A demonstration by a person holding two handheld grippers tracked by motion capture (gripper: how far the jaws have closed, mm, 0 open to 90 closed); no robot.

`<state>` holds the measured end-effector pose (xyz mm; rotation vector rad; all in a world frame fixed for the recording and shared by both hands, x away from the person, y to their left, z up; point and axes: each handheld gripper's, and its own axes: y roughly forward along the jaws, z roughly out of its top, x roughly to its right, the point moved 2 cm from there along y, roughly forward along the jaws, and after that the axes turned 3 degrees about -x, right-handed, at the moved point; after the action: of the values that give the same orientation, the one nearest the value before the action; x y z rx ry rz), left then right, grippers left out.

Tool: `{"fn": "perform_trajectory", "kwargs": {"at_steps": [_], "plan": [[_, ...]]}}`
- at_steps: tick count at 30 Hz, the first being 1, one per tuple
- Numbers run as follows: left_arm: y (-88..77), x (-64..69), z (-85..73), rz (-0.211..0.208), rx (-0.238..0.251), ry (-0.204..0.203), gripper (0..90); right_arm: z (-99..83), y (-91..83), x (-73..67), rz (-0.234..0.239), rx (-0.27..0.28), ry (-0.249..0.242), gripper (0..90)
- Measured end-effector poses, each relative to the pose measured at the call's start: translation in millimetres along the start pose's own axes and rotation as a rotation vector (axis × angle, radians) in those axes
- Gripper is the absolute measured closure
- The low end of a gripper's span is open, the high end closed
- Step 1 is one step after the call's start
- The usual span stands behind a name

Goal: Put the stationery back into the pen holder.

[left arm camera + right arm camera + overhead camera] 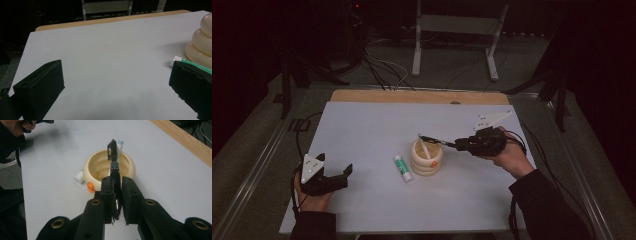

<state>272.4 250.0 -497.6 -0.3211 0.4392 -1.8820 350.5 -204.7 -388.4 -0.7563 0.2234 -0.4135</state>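
Observation:
A cream ribbed cup (427,159) stands mid-table, with a white stick leaning inside it. My right gripper (460,145) is just right of the cup, shut on a black pen (434,140) that lies level over the cup's mouth. In the right gripper view the pen (114,167) runs out from between the jaws (117,181) above the cup (130,168), which has an orange dot on its side. A white and green tube (402,168) lies left of the cup. My left gripper (339,175) rests at the near left, open and empty (117,75).
The white board (362,130) covers a wooden table whose far edge (412,96) shows. Cables and a white stand's legs (452,45) lie on the floor beyond. In the left gripper view the cup (201,42) and tube (186,62) sit at the right.

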Motion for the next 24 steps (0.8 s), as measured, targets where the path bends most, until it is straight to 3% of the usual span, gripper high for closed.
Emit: {"fn": "perform_trajectory", "kwargs": {"at_steps": [24], "plan": [[-0.5,-1.2,-0.2,0.001,0.002,-0.007,0.2,22.6,21.5,-8.2,0.027,-0.049,-0.041,80.0]]}}
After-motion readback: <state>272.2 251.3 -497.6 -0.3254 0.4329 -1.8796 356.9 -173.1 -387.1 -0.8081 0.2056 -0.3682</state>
